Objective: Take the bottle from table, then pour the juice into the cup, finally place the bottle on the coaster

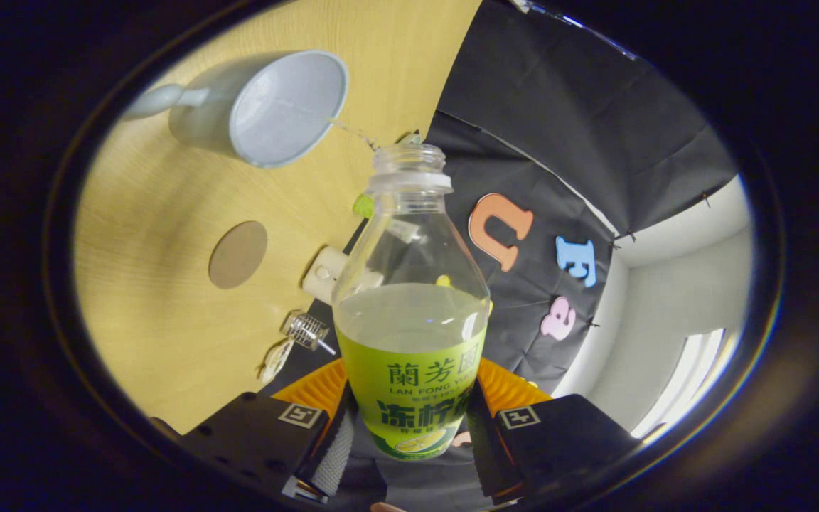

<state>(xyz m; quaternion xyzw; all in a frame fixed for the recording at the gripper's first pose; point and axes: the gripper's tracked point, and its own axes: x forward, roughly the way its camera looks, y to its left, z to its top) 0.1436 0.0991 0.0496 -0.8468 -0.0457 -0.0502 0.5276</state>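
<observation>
The gripper (409, 419) has its two fingers closed on the lower, labelled part of the bottle (411, 306), one pressing on each side, so the bottle stands between them with its open neck pointing away toward 12 o'clock. Pale juice (409, 316) fills roughly the lower half (its surface lies level across the clear body). Beyond the neck, at about 11 o'clock from the bottle, the pale cup (267, 107) sits on the wooden desk (146, 235), its handle away from the bottle. A thin line runs between the cup's rim and the bottle mouth; it may be a thread of liquid, though the view is too poor to say. The round brown coaster (238, 254) lies on the desk at 9 o'clock from the bottle, well apart from the cup.
</observation>
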